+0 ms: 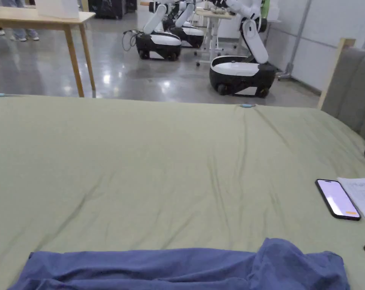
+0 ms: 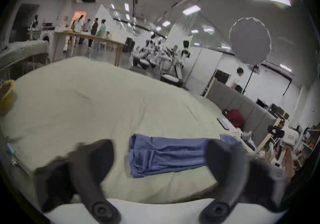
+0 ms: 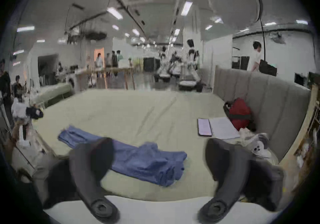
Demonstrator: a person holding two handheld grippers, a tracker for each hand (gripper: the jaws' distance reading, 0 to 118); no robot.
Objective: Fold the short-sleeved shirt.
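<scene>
A blue short-sleeved shirt [image 1: 185,268] lies folded into a long narrow strip along the near edge of a bed with a pale green sheet [image 1: 170,162]. Its right end is bunched up higher than the rest. In the left gripper view the shirt [image 2: 166,154] lies ahead of my left gripper [image 2: 161,154], whose jaws stand wide apart above the bed with nothing between them. My right gripper [image 3: 159,154] is open as well and hovers off the bed, with the shirt [image 3: 147,160] below and ahead of it.
A phone [image 1: 337,198] and a sheet of paper [image 1: 363,196] lie near the bed's right edge, next to a grey padded headboard [image 1: 351,90]. A red bag [image 3: 239,113] leans against it. Wheeled robots [image 1: 240,71] and a wooden table [image 1: 38,22] stand beyond the bed.
</scene>
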